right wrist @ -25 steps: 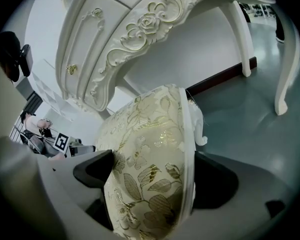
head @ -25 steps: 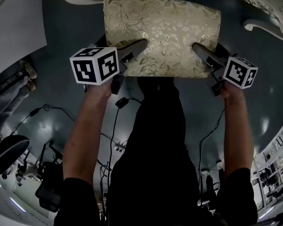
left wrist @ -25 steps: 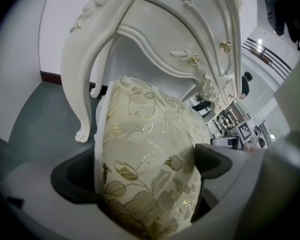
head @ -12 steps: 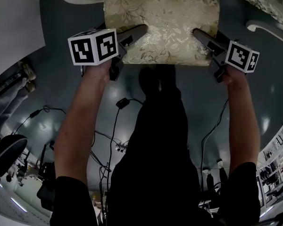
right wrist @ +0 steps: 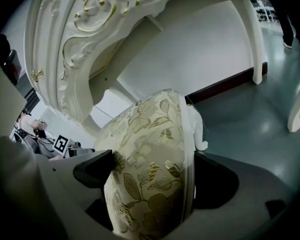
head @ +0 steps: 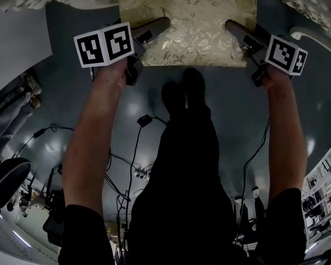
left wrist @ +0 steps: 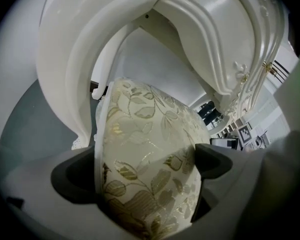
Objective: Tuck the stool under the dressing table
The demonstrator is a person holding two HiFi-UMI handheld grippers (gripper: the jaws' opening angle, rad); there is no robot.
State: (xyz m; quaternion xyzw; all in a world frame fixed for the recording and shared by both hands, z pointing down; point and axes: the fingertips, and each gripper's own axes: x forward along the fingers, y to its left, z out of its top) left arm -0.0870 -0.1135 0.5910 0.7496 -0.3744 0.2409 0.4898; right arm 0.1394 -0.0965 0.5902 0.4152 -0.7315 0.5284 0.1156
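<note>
One stool (head: 193,29), gold-leaf cushion, held by two tools.
Left tool (head: 164,22): clamped on cushion's left end, padding filling the gap between jaws.
Right tool (head: 230,24): clamped on right end, same grip.
Stool's far edge, ahead of both tool tips, lies under one white carved dressing table (right wrist: 75,49).
Near edge sits over grey floor (head: 71,32).
Two white table legs (right wrist: 256,39) right of right tool.
Black cables (head: 133,148) on floor behind tools.

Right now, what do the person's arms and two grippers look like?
The left gripper and right gripper are grey with dark fingers; each carries a white cube with black square markers. The person wears black short sleeves.
</note>
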